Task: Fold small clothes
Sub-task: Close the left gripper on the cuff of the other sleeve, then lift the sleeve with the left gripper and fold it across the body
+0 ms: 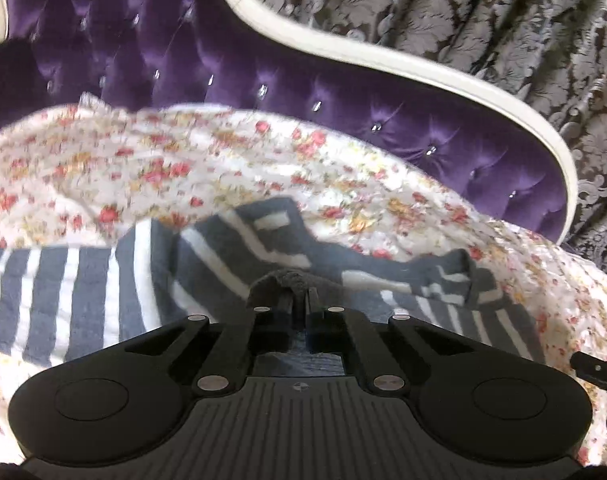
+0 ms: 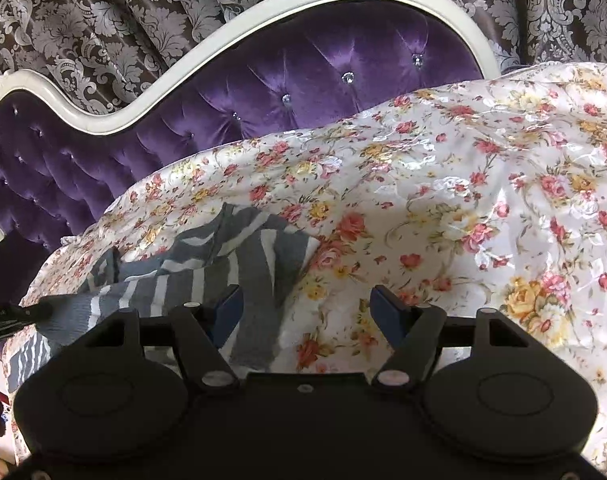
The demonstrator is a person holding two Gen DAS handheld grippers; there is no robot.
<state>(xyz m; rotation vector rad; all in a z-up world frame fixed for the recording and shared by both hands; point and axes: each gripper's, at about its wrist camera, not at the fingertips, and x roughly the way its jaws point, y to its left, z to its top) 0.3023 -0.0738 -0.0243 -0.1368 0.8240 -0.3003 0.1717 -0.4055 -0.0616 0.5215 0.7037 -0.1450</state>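
A small grey-and-white striped garment (image 1: 103, 280) lies rumpled on a floral bedsheet (image 1: 183, 168). My left gripper (image 1: 301, 294) is shut on a grey fold of the garment, which bunches over its fingertips. In the right wrist view the same garment (image 2: 239, 256) lies at the left, partly under my left finger. My right gripper (image 2: 305, 304) is open and empty, just above the sheet (image 2: 463, 200) at the garment's right edge. The left gripper's tip (image 2: 19, 314) shows at the far left, holding the cloth.
A purple tufted headboard (image 2: 303, 80) with a white curved frame (image 2: 143, 100) stands behind the bed. Grey damask curtains (image 2: 103, 20) hang beyond it. The floral sheet spreads wide to the right of the garment.
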